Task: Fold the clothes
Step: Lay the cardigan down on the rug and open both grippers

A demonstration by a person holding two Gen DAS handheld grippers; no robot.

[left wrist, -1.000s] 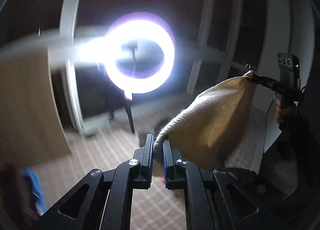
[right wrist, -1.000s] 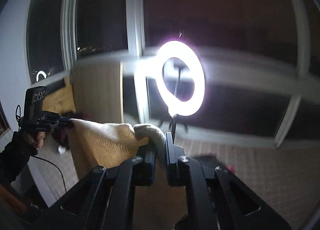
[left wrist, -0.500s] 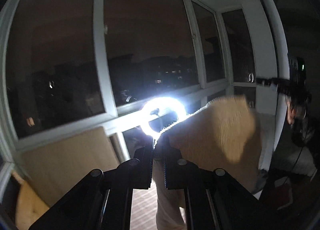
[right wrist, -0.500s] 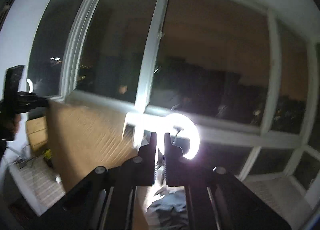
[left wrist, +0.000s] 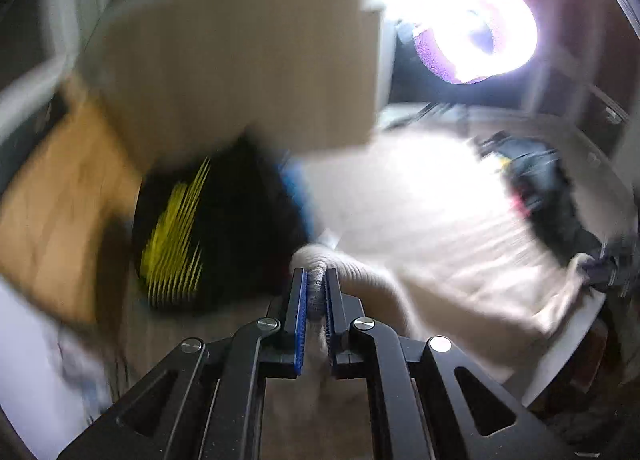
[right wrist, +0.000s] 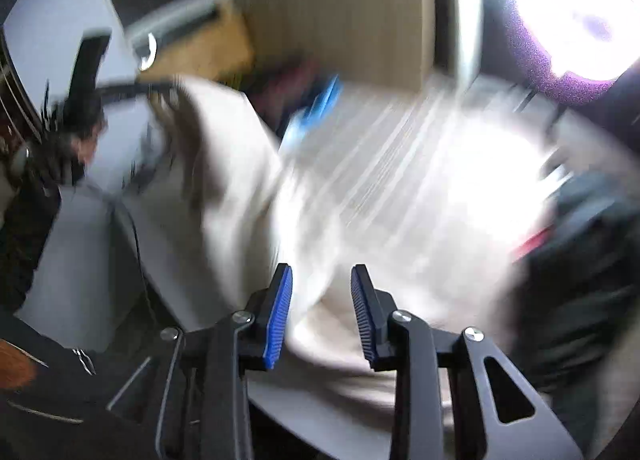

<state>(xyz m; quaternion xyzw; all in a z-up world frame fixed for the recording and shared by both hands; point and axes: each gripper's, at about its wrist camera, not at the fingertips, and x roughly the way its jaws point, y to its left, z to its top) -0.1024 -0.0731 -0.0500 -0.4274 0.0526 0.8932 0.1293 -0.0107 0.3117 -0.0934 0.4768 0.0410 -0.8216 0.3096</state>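
Observation:
A beige knit garment (left wrist: 460, 260) is spread over the pale work surface; both views are motion-blurred. My left gripper (left wrist: 316, 284) is shut on a thick ribbed edge of it. In the right wrist view the left gripper (right wrist: 168, 89) holds up a corner of the same garment (right wrist: 232, 179) at the left. My right gripper (right wrist: 322, 280) is open, its blue pads apart, with the cloth lying below and between them. It shows at the far right of the left wrist view (left wrist: 612, 272), near the garment's other corner.
A black garment with yellow stripes (left wrist: 192, 227) lies at the left, a blue item (left wrist: 298, 187) beside it. Dark clothes (left wrist: 548, 195) are piled at the right. A bright ring light (left wrist: 484, 31) glares at the back. A cardboard panel (left wrist: 248, 59) stands behind.
Both grippers have swung down from facing the windows to the work surface, laying the garment out. My right gripper has opened and let go of the cloth; the left stays shut on it.

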